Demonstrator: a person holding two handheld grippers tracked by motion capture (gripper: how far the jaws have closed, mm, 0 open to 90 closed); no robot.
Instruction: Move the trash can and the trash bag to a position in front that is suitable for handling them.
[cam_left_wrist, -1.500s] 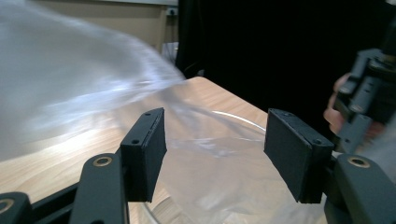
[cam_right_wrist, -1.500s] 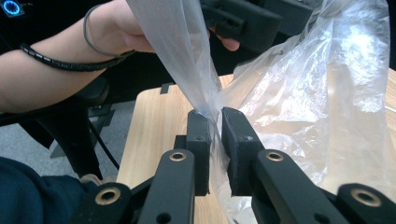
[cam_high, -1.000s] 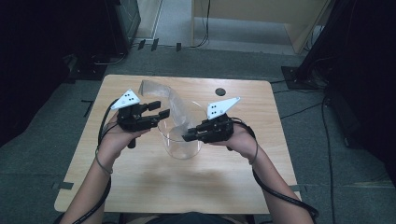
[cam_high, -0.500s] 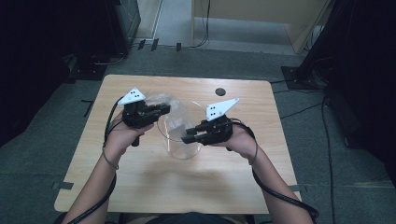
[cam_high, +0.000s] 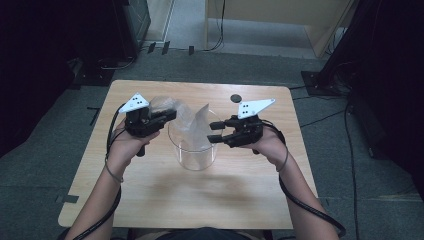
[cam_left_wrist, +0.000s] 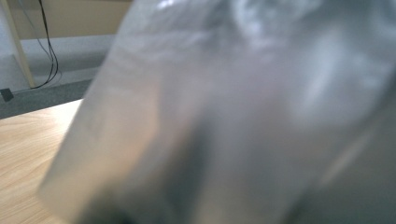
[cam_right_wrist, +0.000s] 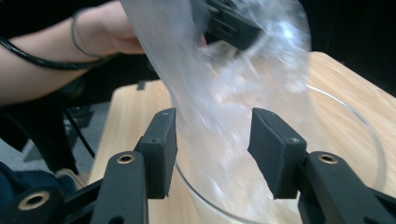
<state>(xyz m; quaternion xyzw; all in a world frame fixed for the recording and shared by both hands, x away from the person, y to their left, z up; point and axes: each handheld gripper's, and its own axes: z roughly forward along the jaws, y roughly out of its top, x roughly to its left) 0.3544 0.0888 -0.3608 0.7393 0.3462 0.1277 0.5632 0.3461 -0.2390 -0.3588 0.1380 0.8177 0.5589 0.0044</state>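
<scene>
Lining a clear bowl (cam_high: 193, 150) with a clear plastic bag (cam_high: 192, 122) — mid-step, bag partly in. Bowl sits mid-table (cam_high: 150, 200); the bag drapes from the left gripper (cam_high: 167, 116) down into the bowl, one flap standing up above the rim. Left gripper is clamped on the bag's upper edge, left of the bowl and raised off the table; in the left gripper view the film (cam_left_wrist: 243, 112) sits right against the lens, blurred, so the jaws themselves can't be made out there. Right gripper (cam_high: 214, 135) is at the bowl's right rim, jaws about half apart and just been opening — in the right gripper view the bag (cam_right_wrist: 219, 93) hangs beyond and between the two pads (cam_right_wrist: 161, 149), not pinched, nothing held. The left hand (cam_right_wrist: 116, 28) and its gripper show farther off in that view. Likely step: right side has let go to re-grip another part of the bag mouth. Next move probably calls for the right jaws to close on the free flap near the rim and pull it outward over the edge — while the left keeps its edge taut. Risk: thin film slips or bunches, bowl may slide.
</scene>
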